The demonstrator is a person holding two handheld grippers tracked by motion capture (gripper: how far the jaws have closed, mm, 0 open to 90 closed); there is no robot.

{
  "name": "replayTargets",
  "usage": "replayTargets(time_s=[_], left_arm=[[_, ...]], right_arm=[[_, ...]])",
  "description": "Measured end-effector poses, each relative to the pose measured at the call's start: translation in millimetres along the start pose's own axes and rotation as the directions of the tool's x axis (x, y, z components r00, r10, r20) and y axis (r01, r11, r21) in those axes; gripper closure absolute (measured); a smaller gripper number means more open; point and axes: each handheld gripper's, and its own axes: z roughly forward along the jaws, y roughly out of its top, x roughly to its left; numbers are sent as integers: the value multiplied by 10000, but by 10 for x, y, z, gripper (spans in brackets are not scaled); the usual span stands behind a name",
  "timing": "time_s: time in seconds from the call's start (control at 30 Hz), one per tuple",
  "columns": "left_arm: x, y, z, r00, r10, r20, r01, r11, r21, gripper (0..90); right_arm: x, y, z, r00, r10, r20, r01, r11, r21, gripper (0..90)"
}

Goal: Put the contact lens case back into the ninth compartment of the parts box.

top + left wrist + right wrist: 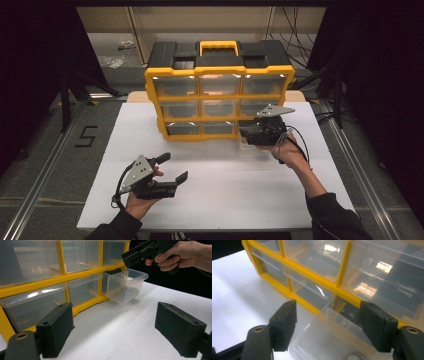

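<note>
Nearest the person, well in front of the cabinet (219, 90), the left gripper (175, 168) hovers over the white table (215, 195) with its jaws wide apart and nothing between them; in the left gripper view both black pads frame bare tabletop. Farther on, at the cabinet's lower right corner, the right gripper (250, 136) is held over the drawer (125, 285), a clear plastic one pulled most of the way out of the bottom row's right-hand slot and angled toward the table. In the right gripper view its jaws stand apart on either side of the drawer's open top, the pads clear of the plastic and pressing on nothing. A ring (354, 356) lies in the drawer, and from the left gripper view a dark round thing shows on its floor through the wall. Behind, the yellow-framed cabinet stands at the table's far edge, its other clear drawers pushed in, black top and yellow handle (218, 48) above.
</note>
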Motion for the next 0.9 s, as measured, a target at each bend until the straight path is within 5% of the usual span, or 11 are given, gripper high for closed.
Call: replayTargets(time_s=[0.9], left_arm=[[3,2,-4,10000,21,-13,-21,10000,-11,145]], right_arm=[[110,-6,-255,9993,-164,-328,141,9975,-697,244]])
